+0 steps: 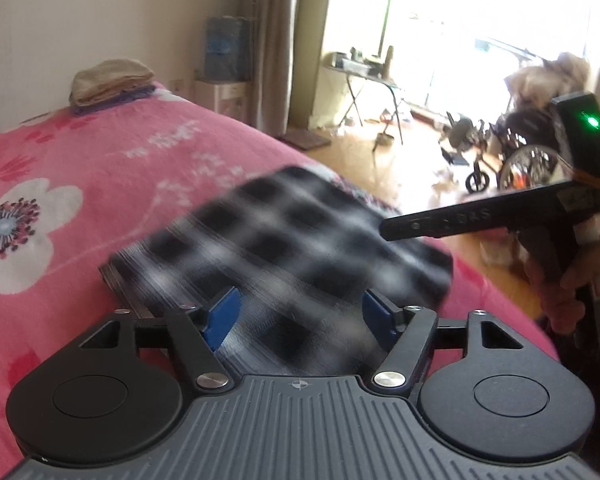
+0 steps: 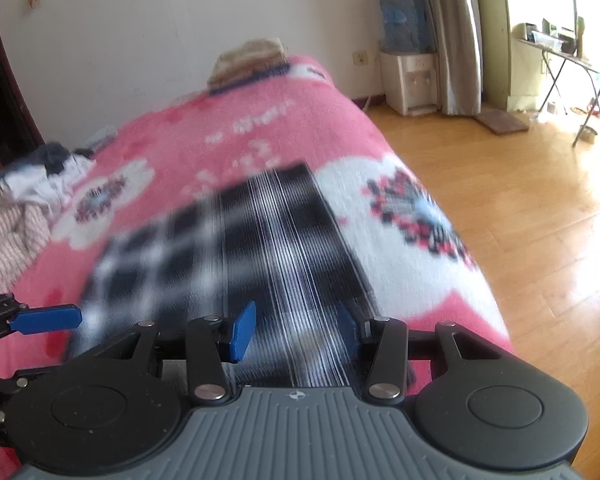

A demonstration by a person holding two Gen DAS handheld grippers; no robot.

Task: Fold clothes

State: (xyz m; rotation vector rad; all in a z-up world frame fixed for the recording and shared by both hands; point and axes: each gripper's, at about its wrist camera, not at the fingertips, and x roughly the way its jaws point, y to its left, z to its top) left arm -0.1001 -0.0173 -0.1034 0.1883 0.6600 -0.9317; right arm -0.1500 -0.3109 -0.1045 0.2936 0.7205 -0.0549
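Observation:
A folded black-and-white plaid garment [image 1: 284,240] [image 2: 260,232] lies flat on the pink floral blanket [image 1: 80,160] [image 2: 228,128] near the bed's edge. My left gripper [image 1: 300,316] hovers over its near edge with the blue pads [image 1: 222,316] well apart and the cloth passing beneath them, blurred. My right gripper [image 2: 296,332] stands over the garment's right part, also open, its pads [image 2: 242,332] clear of the streaked cloth. One black finger [image 1: 460,220] of the right gripper reaches over the garment's far corner. A hand [image 1: 572,280] holds its grip. A left pad [image 2: 46,318] shows at the left edge.
A stack of folded beige cloths [image 1: 112,80] [image 2: 248,62] sits at the bed's far end. Unfolded clothes [image 2: 16,208] are heaped on the left side. Beyond the bed are wooden floor [image 2: 500,200], a water dispenser [image 2: 410,80], a folding table [image 1: 360,68] and a wheelchair [image 1: 528,152].

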